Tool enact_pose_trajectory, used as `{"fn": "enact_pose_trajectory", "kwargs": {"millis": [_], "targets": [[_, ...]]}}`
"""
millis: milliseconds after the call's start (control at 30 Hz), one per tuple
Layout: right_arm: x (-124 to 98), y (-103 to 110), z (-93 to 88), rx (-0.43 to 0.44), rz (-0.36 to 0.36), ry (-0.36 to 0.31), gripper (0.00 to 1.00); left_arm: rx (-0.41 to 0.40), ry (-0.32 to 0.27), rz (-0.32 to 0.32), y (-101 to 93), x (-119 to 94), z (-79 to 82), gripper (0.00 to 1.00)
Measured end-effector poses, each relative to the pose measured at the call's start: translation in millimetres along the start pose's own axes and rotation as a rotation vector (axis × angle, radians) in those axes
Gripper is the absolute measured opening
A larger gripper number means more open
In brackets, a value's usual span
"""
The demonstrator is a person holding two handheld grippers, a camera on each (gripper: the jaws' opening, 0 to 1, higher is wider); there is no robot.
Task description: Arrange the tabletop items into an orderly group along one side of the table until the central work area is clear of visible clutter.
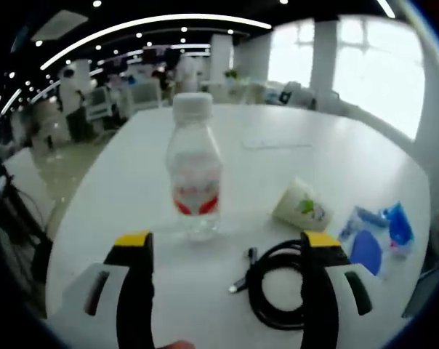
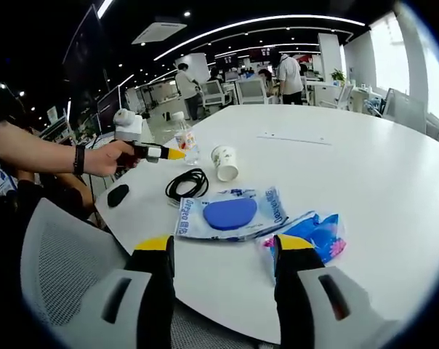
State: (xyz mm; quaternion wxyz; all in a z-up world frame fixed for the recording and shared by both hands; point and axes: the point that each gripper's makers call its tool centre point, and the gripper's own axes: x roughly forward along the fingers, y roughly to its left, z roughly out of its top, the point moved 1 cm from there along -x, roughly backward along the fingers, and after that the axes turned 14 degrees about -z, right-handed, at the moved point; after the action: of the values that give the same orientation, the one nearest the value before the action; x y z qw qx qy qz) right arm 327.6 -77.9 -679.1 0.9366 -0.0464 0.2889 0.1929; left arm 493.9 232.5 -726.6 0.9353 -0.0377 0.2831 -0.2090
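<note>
Tabletop items lie grouped near one edge of the white worktop [image 2: 365,167]: a clear water bottle [image 1: 195,169] with a white cap and red label stands upright, a paper cup [image 1: 301,206] lies on its side beside it, and a coiled black cable [image 1: 278,285] rests nearer the camera. In the right gripper view, a white packet with a blue oval [image 2: 230,213] lies flat next to a blue and pink wrapper [image 2: 314,234], and a dark oval object [image 2: 118,195] sits at the worktop's edge.

The left hand-held gripper [image 1: 223,251] is released, its yellow-tipped jaws spread apart in front of the bottle without touching it; one jaw overlaps the cable. The right hand-held gripper [image 2: 221,247] is likewise released, jaws apart just short of the packet. A person's hand [image 2: 107,158] holds the left hand-held gripper beside the bottle.
</note>
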Motion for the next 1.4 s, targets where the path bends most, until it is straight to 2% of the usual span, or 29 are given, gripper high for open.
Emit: {"fn": "enact_pose_trajectory", "kwargs": {"millis": [133, 600, 1067, 1167, 1333, 1367, 1400], "targets": [[-0.3, 1.0, 0.0, 0.001, 0.008, -0.001, 0.54, -0.033, -0.015, 0.008, -2.6, -7.7, -5.5, 0.80], [0.6, 6.7, -2.6, -0.008, 0.039, 0.012, 0.54, -0.031, -0.004, 0.005, -17.8, -28.9, -20.0, 0.76], [0.1, 10.9, -5.6, -0.023, 0.055, 0.022, 0.54, -0.021, 0.015, -0.015, -30.3, -38.1, -34.7, 0.76], [-0.3, 10.3, -5.3, -0.021, 0.053, 0.018, 0.54, -0.022, 0.016, -0.025, -33.7, -38.0, -35.4, 0.75], [-1.0, 9.4, -4.4, -0.016, 0.046, 0.014, 0.54, -0.013, -0.004, -0.069, -46.9, -33.3, -24.5, 0.74], [-1.1, 9.3, -4.4, -0.014, 0.045, 0.014, 0.54, -0.011, -0.007, -0.085, -50.5, -31.4, -22.1, 0.73], [-0.6, 9.1, -4.3, -0.014, 0.043, 0.013, 0.54, -0.012, -0.012, -0.137, -60.5, -26.9, -18.9, 0.72]]}}
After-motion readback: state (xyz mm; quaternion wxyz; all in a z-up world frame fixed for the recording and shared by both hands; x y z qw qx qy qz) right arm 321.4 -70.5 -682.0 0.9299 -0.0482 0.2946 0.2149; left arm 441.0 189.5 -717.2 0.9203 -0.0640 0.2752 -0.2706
